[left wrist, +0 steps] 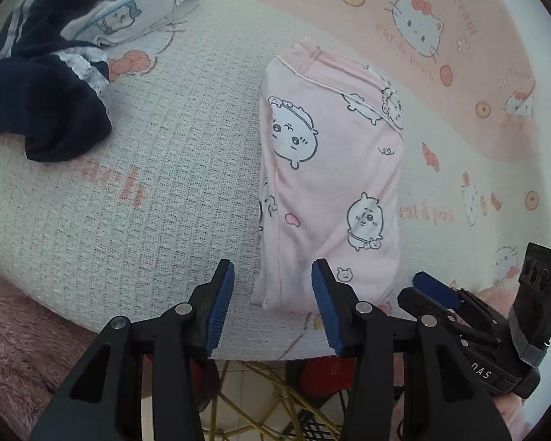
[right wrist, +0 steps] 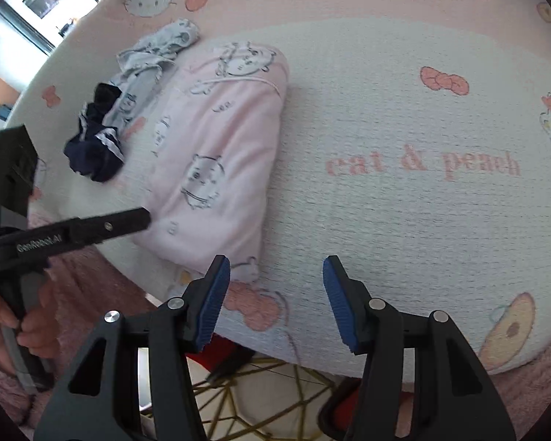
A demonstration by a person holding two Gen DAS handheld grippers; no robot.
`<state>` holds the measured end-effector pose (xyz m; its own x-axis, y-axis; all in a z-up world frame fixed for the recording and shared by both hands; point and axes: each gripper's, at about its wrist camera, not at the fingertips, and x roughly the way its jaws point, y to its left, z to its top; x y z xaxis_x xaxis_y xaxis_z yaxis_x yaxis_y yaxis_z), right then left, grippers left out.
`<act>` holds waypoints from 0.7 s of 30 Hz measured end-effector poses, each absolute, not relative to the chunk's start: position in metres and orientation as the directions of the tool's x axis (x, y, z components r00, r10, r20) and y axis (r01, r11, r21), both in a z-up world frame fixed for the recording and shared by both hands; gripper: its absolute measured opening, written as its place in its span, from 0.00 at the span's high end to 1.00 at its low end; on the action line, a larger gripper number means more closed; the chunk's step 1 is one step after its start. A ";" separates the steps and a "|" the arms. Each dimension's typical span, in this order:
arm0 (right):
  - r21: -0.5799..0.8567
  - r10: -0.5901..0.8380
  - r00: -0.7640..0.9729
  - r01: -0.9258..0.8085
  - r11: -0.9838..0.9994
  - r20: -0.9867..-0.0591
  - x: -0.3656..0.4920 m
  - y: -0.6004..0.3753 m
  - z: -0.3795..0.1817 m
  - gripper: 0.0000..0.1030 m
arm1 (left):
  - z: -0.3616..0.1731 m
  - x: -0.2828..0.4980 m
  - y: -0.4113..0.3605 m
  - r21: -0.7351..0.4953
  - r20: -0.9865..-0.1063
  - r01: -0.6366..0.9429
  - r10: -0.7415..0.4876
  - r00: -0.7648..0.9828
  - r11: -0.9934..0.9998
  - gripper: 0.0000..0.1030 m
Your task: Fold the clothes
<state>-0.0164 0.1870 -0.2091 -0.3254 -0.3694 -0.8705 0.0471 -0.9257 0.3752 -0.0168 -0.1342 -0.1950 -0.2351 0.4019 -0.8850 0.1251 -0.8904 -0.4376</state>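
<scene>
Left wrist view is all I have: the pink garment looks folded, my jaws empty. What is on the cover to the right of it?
Observer: Bare cover printed "cat & peach"; no clothes there.
Operator: Is the right gripper holding anything?
Observer: No. The right gripper is open, nothing between its pads, just right of the pink garment.
Operator: Anything behind the pile at far left?
Observer: A window beyond the navy garment and the grey garment.

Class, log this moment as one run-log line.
pink garment: folded | left hand-held gripper: open, empty | right hand-held gripper: open, empty
</scene>
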 end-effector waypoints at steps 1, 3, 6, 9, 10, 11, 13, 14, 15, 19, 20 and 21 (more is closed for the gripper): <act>0.392 -0.385 -0.325 0.046 -0.919 -0.864 -0.018 0.185 -0.211 0.47 | -0.197 -0.014 -0.137 -0.458 -0.877 0.144 0.421 -0.230 -0.877 0.55; 0.388 -0.386 -0.290 0.050 -0.920 -0.876 -0.022 0.178 -0.222 0.47 | -0.199 -0.006 -0.138 -0.463 -0.878 0.168 0.423 -0.225 -0.870 0.55; 0.263 -0.294 -0.302 0.140 -0.955 -0.907 -0.019 0.158 -0.220 0.53 | -0.201 0.008 -0.136 -0.404 -0.905 0.163 0.367 -0.217 -0.900 0.54; 0.156 -0.200 -0.291 0.166 -0.974 -0.936 -0.015 0.153 -0.217 0.53 | -0.201 0.006 -0.134 -0.378 -0.914 0.135 0.346 -0.210 -0.916 0.54; 0.133 -0.177 -0.287 0.166 -0.977 -0.941 -0.013 0.153 -0.216 0.53 | -0.200 0.005 -0.133 -0.398 -0.907 0.135 0.366 -0.209 -0.907 0.54; 0.153 -0.191 -0.292 0.148 -0.977 -0.937 -0.013 0.158 -0.215 0.53 | -0.200 0.005 -0.131 -0.421 -0.897 0.139 0.388 -0.209 -0.897 0.54; 0.229 -0.250 -0.312 0.102 -0.968 -0.917 -0.016 0.169 -0.211 0.53 | -0.200 0.003 -0.127 -0.453 -0.883 0.139 0.421 -0.207 -0.881 0.54; 0.283 -0.292 -0.325 0.075 -0.956 -0.899 -0.019 0.176 -0.209 0.51 | -0.200 0.002 -0.124 -0.461 -0.879 0.133 0.431 -0.204 -0.878 0.54; 0.337 -0.333 -0.341 0.049 -0.940 -0.879 -0.022 0.182 -0.206 0.51 | -0.200 0.002 -0.121 -0.468 -0.875 0.126 0.440 -0.200 -0.875 0.54; 0.504 -0.475 -0.333 -0.002 -0.863 -0.815 -0.036 0.186 -0.212 0.51 | -0.204 -0.005 -0.103 -0.455 -0.881 0.085 0.435 -0.185 -0.886 0.54; 0.503 -0.477 -0.315 0.002 -0.865 -0.820 -0.039 0.182 -0.218 0.51 | -0.206 -0.008 -0.099 -0.452 -0.883 0.076 0.434 -0.179 -0.889 0.54; 0.483 -0.464 -0.298 0.010 -0.876 -0.834 -0.042 0.175 -0.226 0.51 | -0.208 -0.009 -0.099 -0.447 -0.886 0.074 0.429 -0.175 -0.892 0.56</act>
